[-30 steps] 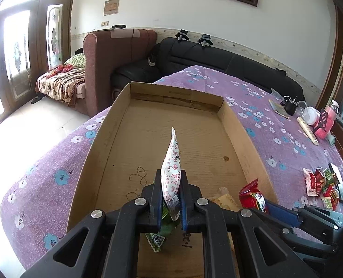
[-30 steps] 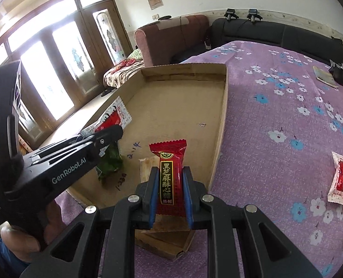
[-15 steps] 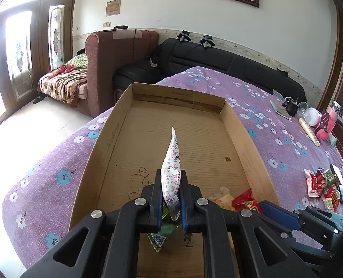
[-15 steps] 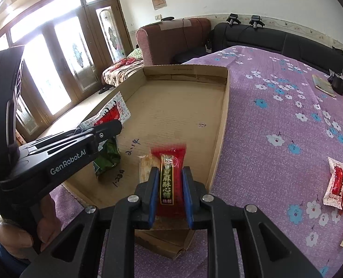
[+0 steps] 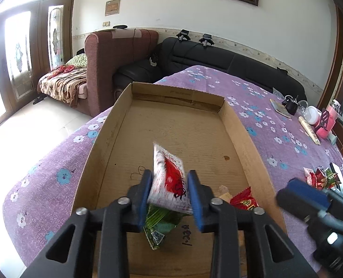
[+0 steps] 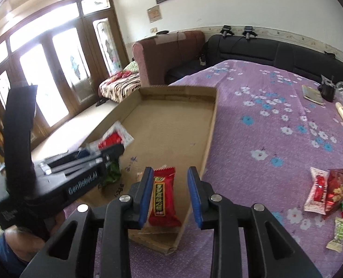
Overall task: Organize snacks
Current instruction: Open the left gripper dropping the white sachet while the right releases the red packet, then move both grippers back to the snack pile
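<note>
left gripper jaws now apart, white-red snack packet dropping | right gripper jaws now apart, red snack bar released | both over cardboard tray near end | next: loose snack pile

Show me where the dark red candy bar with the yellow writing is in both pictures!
Left wrist view: the dark red candy bar peeks out low and right of centre, beside the right fingertip of the left gripper.
Right wrist view: it lies low at centre, between the open fingers of the right gripper.
Shared landmark: the cardboard tray holding it.
</note>
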`<state>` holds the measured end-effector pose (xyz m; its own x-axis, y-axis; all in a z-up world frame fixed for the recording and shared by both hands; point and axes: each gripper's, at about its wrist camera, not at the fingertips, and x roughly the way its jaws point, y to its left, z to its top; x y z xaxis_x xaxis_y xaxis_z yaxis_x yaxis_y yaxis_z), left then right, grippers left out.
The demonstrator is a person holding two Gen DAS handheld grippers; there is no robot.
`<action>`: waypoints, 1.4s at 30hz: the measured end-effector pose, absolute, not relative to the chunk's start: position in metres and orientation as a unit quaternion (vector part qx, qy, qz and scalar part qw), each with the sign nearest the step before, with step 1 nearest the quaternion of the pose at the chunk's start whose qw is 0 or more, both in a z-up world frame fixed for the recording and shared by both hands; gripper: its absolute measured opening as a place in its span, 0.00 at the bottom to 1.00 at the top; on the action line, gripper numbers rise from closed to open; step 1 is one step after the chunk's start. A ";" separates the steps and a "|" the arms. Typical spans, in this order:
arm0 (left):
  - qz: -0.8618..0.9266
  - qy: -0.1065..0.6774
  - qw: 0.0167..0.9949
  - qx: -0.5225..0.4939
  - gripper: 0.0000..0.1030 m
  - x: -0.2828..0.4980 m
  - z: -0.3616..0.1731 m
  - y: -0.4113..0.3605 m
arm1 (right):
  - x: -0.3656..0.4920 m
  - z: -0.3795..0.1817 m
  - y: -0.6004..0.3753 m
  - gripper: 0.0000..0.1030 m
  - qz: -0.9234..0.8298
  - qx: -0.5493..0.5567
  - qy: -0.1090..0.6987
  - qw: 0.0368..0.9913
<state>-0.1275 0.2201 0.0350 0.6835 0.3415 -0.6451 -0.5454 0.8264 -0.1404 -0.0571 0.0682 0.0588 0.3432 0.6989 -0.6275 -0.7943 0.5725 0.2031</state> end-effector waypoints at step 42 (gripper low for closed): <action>-0.002 0.470 0.873 -0.129 0.54 0.067 0.023 0.026 | 0.081 0.048 -0.150 0.36 0.269 0.169 0.406 0.857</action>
<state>0.0675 0.0265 0.0225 0.5588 -0.1248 -0.8198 -0.1172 0.9668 -0.2271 0.0815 -0.1496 0.0478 0.5257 0.5989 -0.6041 -0.3244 0.7977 0.5084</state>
